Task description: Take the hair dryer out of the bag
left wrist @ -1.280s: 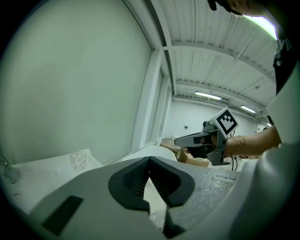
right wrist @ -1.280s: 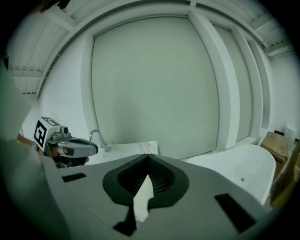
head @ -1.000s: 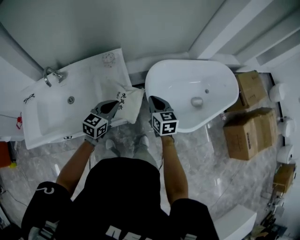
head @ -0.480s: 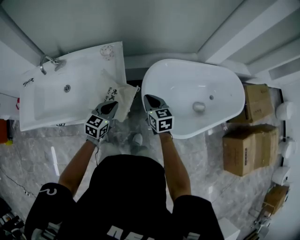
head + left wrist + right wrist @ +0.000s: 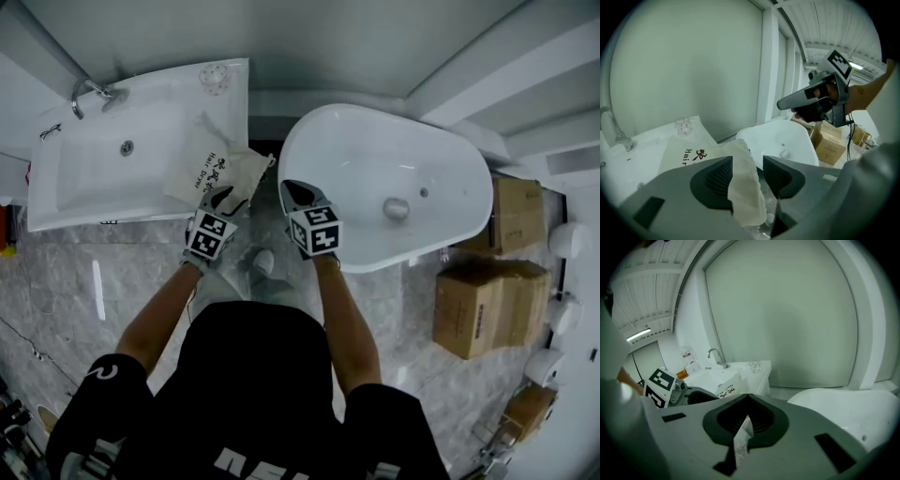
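Note:
A cream cloth bag (image 5: 217, 169) printed "Hair Dryer" lies on the right end of the white washbasin (image 5: 94, 199), its lower edge hanging over the rim. The hair dryer itself is hidden. My left gripper (image 5: 223, 195) is at that hanging edge. Its jaws are opening, and a fold of the bag (image 5: 746, 192) stands between them, against the left pad and apart from the right one. My right gripper (image 5: 292, 187) is shut in the air over the bathtub's left rim, beside the bag. In the left gripper view the right gripper (image 5: 780, 104) carries nothing.
A white bathtub (image 5: 375, 169) fills the middle right. The basin has a faucet (image 5: 89, 91) at its back left and a glass (image 5: 214, 78) on its back right corner. Cardboard boxes (image 5: 483, 305) stand on the marble floor to the right. A wall runs behind.
Both grippers have come down and forward. The left one has reached the bag's hanging edge and spread its jaws around the cloth. The right one stays shut.

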The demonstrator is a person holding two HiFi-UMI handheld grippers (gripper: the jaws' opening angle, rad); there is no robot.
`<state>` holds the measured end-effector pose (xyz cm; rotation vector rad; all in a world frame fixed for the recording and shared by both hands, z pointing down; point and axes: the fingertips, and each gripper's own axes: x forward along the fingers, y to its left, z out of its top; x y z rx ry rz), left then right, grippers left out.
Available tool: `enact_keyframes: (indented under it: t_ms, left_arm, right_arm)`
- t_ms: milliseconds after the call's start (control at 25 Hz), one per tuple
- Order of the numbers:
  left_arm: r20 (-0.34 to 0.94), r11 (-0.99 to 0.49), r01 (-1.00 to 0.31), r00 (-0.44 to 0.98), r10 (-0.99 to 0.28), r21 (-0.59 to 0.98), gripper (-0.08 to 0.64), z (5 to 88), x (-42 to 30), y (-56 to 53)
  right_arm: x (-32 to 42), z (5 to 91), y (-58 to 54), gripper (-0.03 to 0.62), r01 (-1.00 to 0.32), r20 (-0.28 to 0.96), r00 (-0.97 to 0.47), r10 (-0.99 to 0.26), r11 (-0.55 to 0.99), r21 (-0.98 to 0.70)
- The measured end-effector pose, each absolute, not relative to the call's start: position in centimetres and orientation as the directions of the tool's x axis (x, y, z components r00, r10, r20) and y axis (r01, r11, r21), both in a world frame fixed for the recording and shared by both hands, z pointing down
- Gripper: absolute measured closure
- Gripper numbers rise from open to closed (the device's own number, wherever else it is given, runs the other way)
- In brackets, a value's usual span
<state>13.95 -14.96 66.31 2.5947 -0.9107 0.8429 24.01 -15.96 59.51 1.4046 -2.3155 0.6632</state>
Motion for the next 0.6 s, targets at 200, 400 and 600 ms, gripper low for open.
enact_keyframes:
  t_ms: [200,400,600]
  left_arm:
    - [0.671,-0.762,-0.648,0.563,-0.482,-0.003,0.351,69.1,14.2,-15.2]
    - [0.722,-0.771,-0.635,0.508,-0.47,-0.056,0.35,71.0,14.1,-15.7]
    - [0.737,-0.748,-0.661,0.475,-0.481,-0.063,0.456,70.8,13.7,-16.8]
  right_arm:
    - [24.0,61.1,-15.4,0.597,-0.882,0.539,-0.466,-0.702,0.416,-0.22]
    - [24.2,62.4,-15.0,0.597,-0.879,0.557,-0.471,-0.684,0.416,-0.232]
    - [25.0,62.8,-14.9,0.597,-0.88,0.563,-0.47,-0.68,0.411,-0.239]
